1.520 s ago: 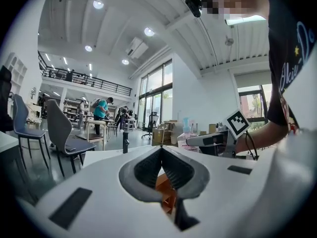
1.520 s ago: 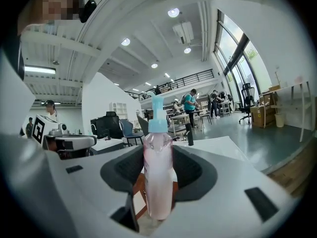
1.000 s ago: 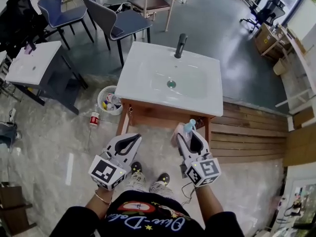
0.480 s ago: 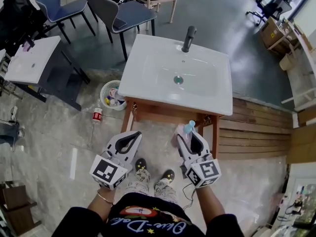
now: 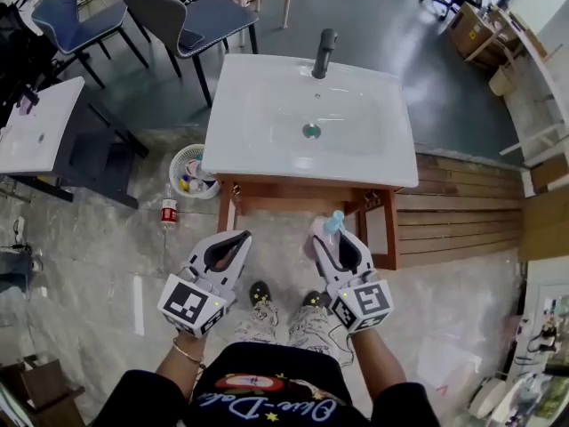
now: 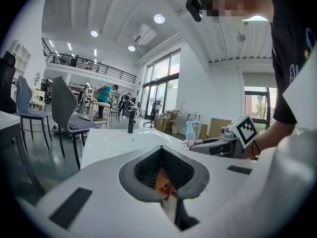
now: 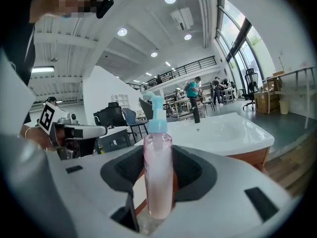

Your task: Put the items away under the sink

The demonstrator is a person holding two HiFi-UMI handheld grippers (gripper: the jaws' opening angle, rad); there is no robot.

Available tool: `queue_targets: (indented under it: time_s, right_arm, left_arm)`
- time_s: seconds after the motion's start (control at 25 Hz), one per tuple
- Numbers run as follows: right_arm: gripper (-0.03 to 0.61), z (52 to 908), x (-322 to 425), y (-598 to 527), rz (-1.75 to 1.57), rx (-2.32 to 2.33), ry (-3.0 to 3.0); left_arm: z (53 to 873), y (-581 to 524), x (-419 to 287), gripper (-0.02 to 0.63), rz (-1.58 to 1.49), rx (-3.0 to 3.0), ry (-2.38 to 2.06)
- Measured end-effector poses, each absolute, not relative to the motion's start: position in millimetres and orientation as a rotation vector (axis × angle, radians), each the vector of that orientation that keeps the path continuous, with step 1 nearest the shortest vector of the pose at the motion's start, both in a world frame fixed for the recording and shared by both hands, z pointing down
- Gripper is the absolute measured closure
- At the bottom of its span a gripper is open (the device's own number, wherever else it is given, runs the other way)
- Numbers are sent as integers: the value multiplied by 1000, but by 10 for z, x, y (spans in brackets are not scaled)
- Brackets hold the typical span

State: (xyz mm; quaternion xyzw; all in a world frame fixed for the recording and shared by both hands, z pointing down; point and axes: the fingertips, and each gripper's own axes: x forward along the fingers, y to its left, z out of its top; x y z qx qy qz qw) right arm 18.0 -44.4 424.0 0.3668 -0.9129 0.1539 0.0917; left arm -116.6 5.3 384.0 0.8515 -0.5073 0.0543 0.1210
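A person stands in front of a white sink (image 5: 267, 105) and holds a claw in each hand. The right claw (image 5: 334, 240) is squeezed tight on a bottle (image 7: 158, 175) (it is full of pink stuff and has a light blue pump on top). The bottle stands straight up between the two jaws, and its blue top pokes out past the tips. Seen from above, the bottle is just in front of the wooden stand (image 5: 293, 194) that holds the sink up. It is nearer the stand's right leg than its left, and it is up in the air over the floor (image 5: 107, 256). It is not under the sink yet. The left claw (image 5: 235, 240) has its jaws closed together with the tips touching, and it holds nothing. Only a bit of orange wood shows through the round gap behind the tips. The two claws are side by side, a little apart, and both point at the sink. The sink has a dark tap (image 5: 324, 53) at the back and a drain (image 5: 311, 131) in the middle. To the left of the stand, a white basket (image 5: 177, 162) sits on the floor with some things inside. A little red-and-white bottle (image 5: 168, 213) is on the floor near it. Behind the sink are dark chairs (image 5: 191, 25). The person's shoes (image 5: 260, 294) show just below the claws.
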Motion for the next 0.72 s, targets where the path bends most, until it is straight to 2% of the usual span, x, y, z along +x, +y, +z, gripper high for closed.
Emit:
queue_targets:
  time_s: [0.72]
  right_arm:
    - [391, 4975, 286, -563, 472, 972, -2656]
  left_arm:
    - [4329, -164, -797, 606, 142, 2460, -1401]
